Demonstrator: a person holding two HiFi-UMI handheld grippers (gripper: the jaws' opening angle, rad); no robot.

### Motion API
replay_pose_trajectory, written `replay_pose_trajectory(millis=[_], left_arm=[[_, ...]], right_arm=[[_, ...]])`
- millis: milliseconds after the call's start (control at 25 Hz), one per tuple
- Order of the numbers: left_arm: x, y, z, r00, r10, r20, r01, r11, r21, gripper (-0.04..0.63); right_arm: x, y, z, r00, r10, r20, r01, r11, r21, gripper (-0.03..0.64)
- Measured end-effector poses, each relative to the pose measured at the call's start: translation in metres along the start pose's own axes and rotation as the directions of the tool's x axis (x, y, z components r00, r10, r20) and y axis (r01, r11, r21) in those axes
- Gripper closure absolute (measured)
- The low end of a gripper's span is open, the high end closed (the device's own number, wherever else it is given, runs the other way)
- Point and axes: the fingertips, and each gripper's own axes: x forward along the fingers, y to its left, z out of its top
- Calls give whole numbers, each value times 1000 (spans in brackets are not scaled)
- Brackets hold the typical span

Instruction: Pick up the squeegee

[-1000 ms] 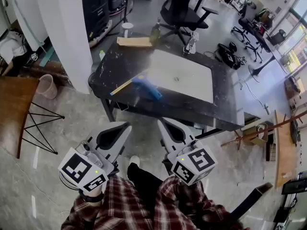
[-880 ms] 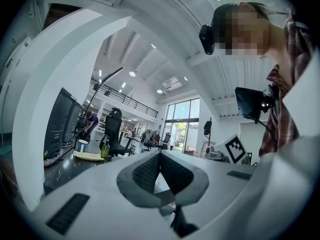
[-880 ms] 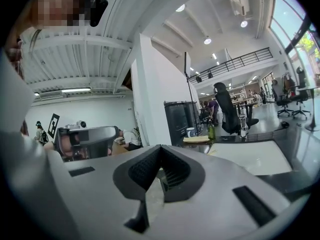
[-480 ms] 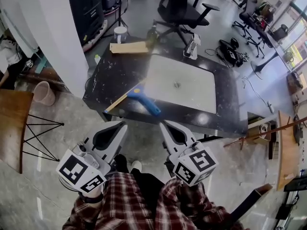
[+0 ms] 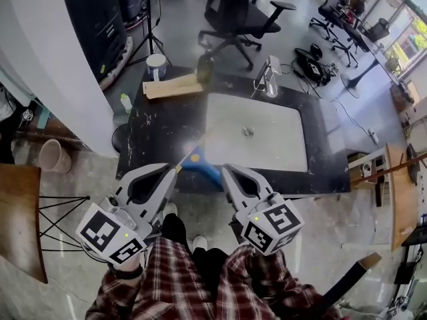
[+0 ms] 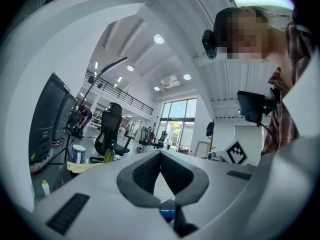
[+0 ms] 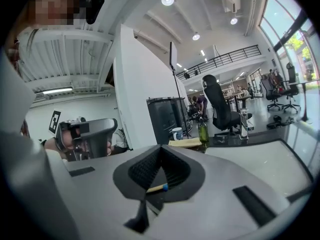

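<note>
Nearest the body, the left gripper (image 5: 171,171) and right gripper (image 5: 227,173) both have their jaws closed together with nothing held, and both point at the near edge of the table (image 5: 160,122). Just past the tips, between them, the squeegee (image 5: 202,168) lies on that edge. Its blue handle angles near-right, toward the right gripper. The pale blade runs near-left to far-right, its near end by the left tips. Judgement: the right is better placed for the handle, and its jaws must open first. Far edge: cup (image 5: 157,66), contents not visible; bottle (image 5: 204,69) upright beside cardboard (image 5: 170,86).
</note>
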Motion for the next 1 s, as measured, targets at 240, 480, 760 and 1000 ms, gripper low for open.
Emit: replay_pose_trajectory(millis=[240, 480, 760, 1000], left_arm=[[27, 54, 11, 996, -78, -34, 79, 997, 17, 586], [49, 76, 5, 978, -190, -83, 190, 982, -6, 586], [70, 81, -5, 965, -241, -100, 237, 970, -46, 586], [78, 76, -2, 969, -227, -93, 224, 974, -43, 586]], right_arm=[[52, -16, 26, 997, -72, 36, 72, 997, 0, 604], [67, -27, 27, 985, -172, 25, 172, 985, 7, 604], [55, -39, 18, 973, -229, -2, 229, 973, 24, 604], [47, -46, 27, 980, -198, 19, 197, 980, 18, 604]])
